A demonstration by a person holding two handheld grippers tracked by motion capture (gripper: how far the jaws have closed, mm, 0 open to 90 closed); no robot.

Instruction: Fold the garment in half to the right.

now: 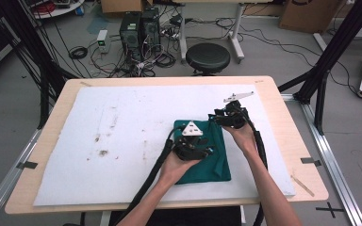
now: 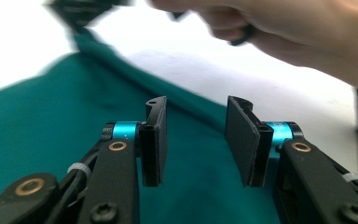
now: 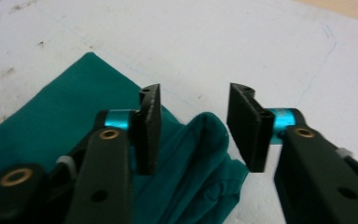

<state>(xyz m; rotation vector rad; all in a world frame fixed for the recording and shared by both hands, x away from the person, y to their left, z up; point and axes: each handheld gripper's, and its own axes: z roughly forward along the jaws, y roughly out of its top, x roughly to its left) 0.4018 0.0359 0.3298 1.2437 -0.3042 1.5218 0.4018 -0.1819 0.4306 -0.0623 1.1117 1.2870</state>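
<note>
A wooden table [image 1: 283, 141] bears a stained white mat [image 1: 122, 141]. Beyond the grippers a black stool [image 1: 208, 57] stands on the grey floor [image 1: 9, 108], with two computer towers [image 1: 139, 29] and tangled cables [image 1: 122, 63] beside it. Black frame posts [image 1: 330, 52] rise at both sides, and what may be cardboard boxes [image 1: 306, 14] sit farther back.

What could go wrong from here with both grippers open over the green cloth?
The green cloth has a raised fold by the right gripper; closing there may catch only that bump. The left gripper hangs open over flat fabric, so it might pinch nothing. The two grippers are close together and could knock each other.
</note>
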